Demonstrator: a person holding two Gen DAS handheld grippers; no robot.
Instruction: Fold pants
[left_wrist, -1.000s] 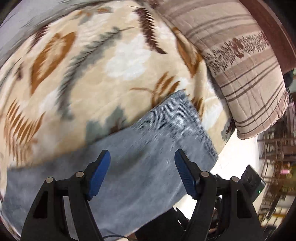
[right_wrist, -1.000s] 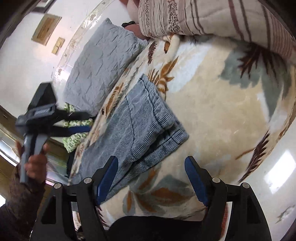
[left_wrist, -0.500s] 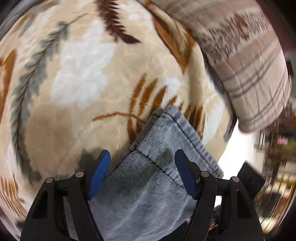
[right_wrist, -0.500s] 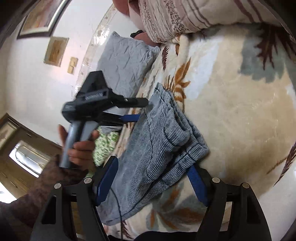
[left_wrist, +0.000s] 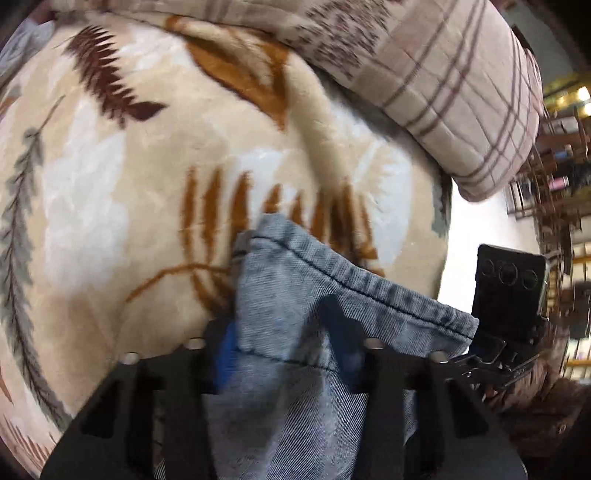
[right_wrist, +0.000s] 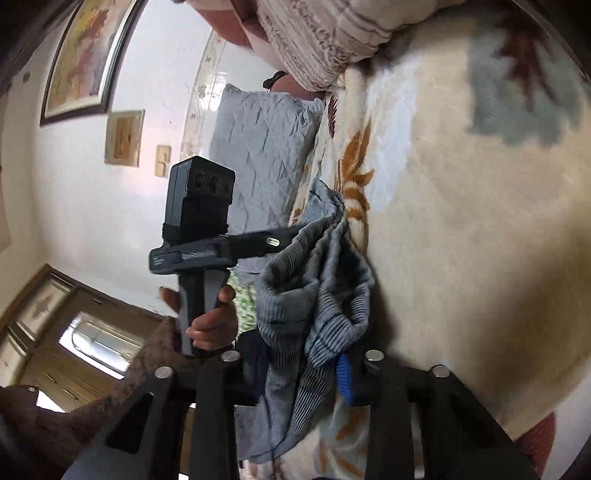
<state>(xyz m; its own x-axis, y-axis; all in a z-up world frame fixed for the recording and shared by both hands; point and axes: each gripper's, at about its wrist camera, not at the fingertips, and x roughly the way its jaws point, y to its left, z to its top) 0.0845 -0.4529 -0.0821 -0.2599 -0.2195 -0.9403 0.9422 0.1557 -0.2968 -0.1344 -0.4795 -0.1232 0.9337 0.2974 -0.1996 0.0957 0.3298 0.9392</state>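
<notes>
Faded blue-grey denim pants (left_wrist: 291, 295) with dark stitching. Cream blanket (left_wrist: 110, 184) patterned with rust, brown and grey-green feathery leaves. Beige quilt (left_wrist: 443, 92), upper right, with brown plaid lines. Pale blue pillow (right_wrist: 262, 147). Black tools with blue pads (right_wrist: 343, 373).

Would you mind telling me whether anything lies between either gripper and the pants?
Nothing visible does: the left gripper and the right gripper have just closed on the pants, with denim bunched between both pairs of jaws.
</notes>
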